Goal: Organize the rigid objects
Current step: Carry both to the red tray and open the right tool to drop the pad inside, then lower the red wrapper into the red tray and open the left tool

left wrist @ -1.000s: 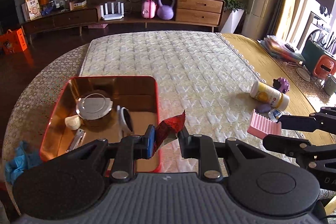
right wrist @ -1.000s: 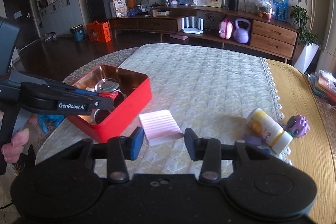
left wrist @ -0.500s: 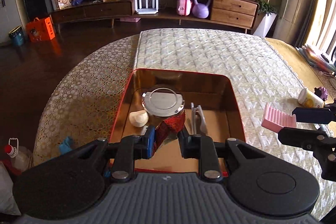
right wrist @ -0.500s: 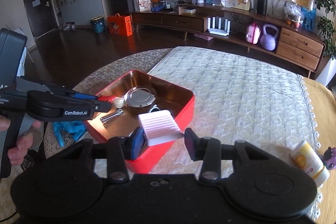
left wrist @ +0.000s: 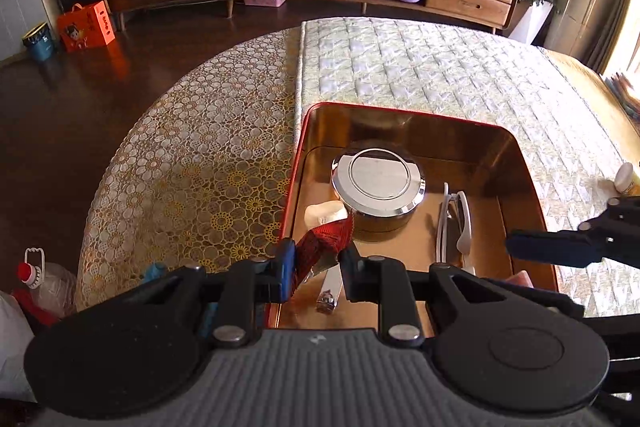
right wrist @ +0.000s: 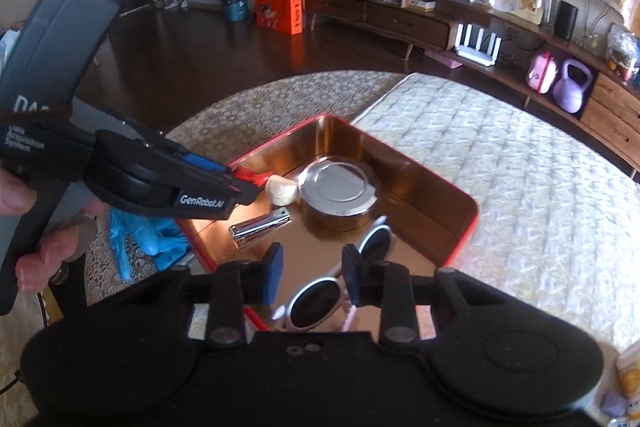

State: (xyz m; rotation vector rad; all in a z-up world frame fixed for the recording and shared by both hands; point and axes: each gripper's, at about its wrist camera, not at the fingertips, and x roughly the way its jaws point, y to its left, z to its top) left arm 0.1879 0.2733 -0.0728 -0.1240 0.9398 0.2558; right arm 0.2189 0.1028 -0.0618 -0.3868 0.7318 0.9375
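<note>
A red tin tray [left wrist: 516,147] with a gold inside holds a round steel tin [left wrist: 378,183], white sunglasses [right wrist: 320,301], a nail clipper [right wrist: 260,225] and a small white lump [left wrist: 324,213]. My left gripper [left wrist: 316,263] hangs over the tray's near left corner, shut on a red foil packet [left wrist: 324,243]. My right gripper [right wrist: 312,275] hovers over the sunglasses, its jaws closing with nothing between them. Only a pink sliver of the ridged piece [right wrist: 349,321] shows, under its right finger. The right gripper [left wrist: 516,247] reaches in from the right in the left wrist view.
A yellow-and-white bottle [right wrist: 630,371] and a purple toy [right wrist: 616,405] lie on the quilted cloth right of the tray. A blue glove [right wrist: 148,235] lies left of the tray near the table's edge. A hand [right wrist: 44,259] grips the left gripper's handle.
Both grippers swung left and now sit over the tray. The pink ridged piece has left the right gripper's jaws, which stand narrower. The left gripper keeps the red packet.
</note>
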